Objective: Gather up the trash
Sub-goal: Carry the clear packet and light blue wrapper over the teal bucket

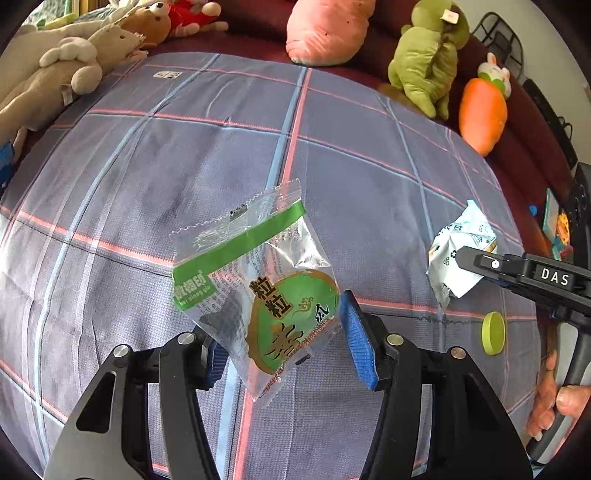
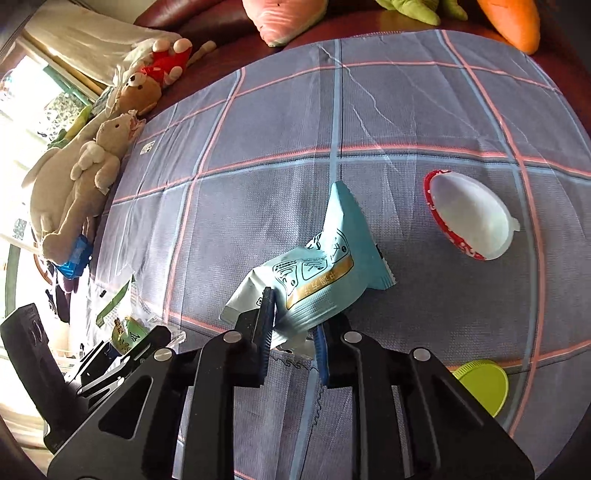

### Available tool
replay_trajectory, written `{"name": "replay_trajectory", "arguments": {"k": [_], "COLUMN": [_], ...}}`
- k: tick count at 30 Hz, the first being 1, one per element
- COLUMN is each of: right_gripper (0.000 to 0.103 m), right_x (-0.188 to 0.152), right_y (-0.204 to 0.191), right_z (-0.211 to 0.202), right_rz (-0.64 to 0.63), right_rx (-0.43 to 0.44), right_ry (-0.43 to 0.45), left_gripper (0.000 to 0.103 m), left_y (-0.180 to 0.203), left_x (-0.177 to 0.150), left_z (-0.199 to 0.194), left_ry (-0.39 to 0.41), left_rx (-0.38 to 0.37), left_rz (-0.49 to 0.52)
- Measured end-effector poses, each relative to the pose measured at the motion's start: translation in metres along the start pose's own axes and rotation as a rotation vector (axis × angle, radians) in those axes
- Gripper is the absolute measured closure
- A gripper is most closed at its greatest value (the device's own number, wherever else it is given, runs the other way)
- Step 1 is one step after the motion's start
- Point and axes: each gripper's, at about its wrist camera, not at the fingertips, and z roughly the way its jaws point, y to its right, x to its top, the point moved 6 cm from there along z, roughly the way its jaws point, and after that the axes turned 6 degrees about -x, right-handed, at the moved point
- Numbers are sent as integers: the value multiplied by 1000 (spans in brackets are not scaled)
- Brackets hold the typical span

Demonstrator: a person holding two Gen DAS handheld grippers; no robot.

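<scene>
A grey-blue checked cloth (image 1: 155,192) with pink and pale blue lines is spread over a dark red sofa-like surface (image 1: 535,155). Along its left edge, beige plush rabbits (image 1: 70,62) and a brown bear (image 1: 147,20) are laid, with a bright window seen beyond them in the right wrist view. At the far edge a pink cushion (image 1: 325,29), a green plush toy (image 1: 424,62) and an orange carrot toy (image 1: 482,114) are lined up. The middle and far part of the cloth is left bare, and open room is found there.

Nearer the front, a clear and green snack wrapper (image 1: 255,280) is pinched between the blue pads of the left gripper (image 1: 284,343), whose jaws are set about half apart on it. To its right, a pale blue crumpled packet (image 2: 321,273) is clamped by the right gripper (image 2: 293,328), with the jaws drawn nearly together on its lower end. A hand (image 1: 550,402) is seen on that gripper's handle. Further right, a red-rimmed white plastic cup (image 2: 469,218) is lying on its side on the cloth, well apart from the packet. A yellow-green round lid (image 2: 484,384) is resting flat near the cloth's front right edge.
</scene>
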Motion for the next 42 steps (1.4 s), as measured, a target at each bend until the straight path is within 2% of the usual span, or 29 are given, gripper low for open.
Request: {"name": "replay_trajectory", "arguments": {"k": [8, 20, 35, 42], "right_gripper": [85, 85, 84, 83], "right_x": [-4, -47, -106, -138], "right_y": [57, 143, 276, 338], "right_z": [-62, -121, -197, -217], "right_rz": [95, 219, 418, 504], "right_rx": [-14, -51, -36, -73], "right_ry": [101, 174, 310, 353], "left_gripper": [47, 47, 47, 47], "left_y": [51, 156, 316, 378], "left_x": [-2, -23, -77, -104], "left_z": [-2, 1, 20, 35], "left_ry": [0, -26, -99, -136], "left_rx": [-59, -170, -253, -268], "left_rz": [84, 253, 527, 621]}}
